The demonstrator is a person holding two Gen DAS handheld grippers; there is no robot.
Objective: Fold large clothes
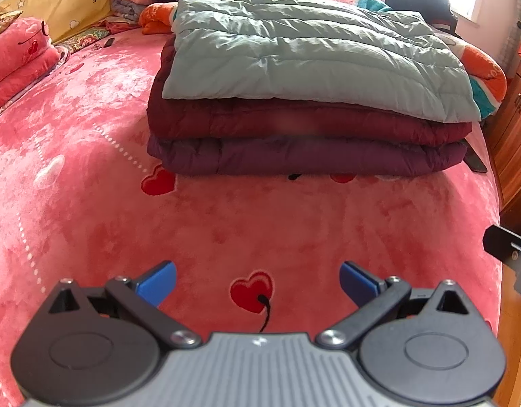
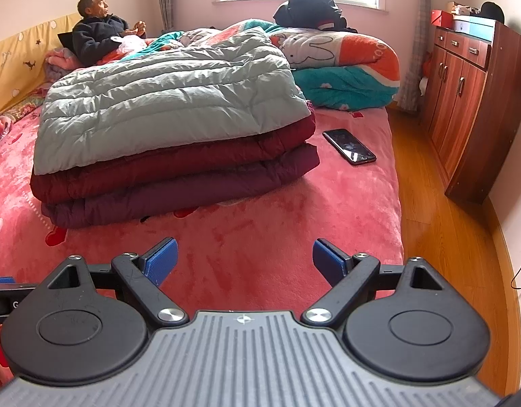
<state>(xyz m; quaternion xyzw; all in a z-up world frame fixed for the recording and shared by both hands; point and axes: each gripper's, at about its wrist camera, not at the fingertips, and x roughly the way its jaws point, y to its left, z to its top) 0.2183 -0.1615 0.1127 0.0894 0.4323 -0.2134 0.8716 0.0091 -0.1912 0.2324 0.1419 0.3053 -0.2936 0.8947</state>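
Note:
A stack of three folded padded garments lies on the pink bed: a pale green one [image 1: 304, 51] [image 2: 172, 98] on top, a dark red one [image 1: 294, 118] [image 2: 172, 166] under it, a purple one [image 1: 294, 157] [image 2: 179, 196] at the bottom. My left gripper [image 1: 257, 281] is open and empty, over the bedspread in front of the stack. My right gripper [image 2: 245, 261] is open and empty, also short of the stack, nearer the bed's right edge. Part of the right gripper [image 1: 507, 247] shows at the right of the left wrist view.
A black phone [image 2: 349, 146] lies on the bedspread [image 2: 260, 224] right of the stack. A rolled quilt [image 2: 341, 68] and dark clothes [image 2: 311, 5] lie behind. A man [image 2: 101, 34] sits at the headboard. A wooden cabinet [image 2: 463, 101] stands right of the bed, across a wooden floor [image 2: 440, 237].

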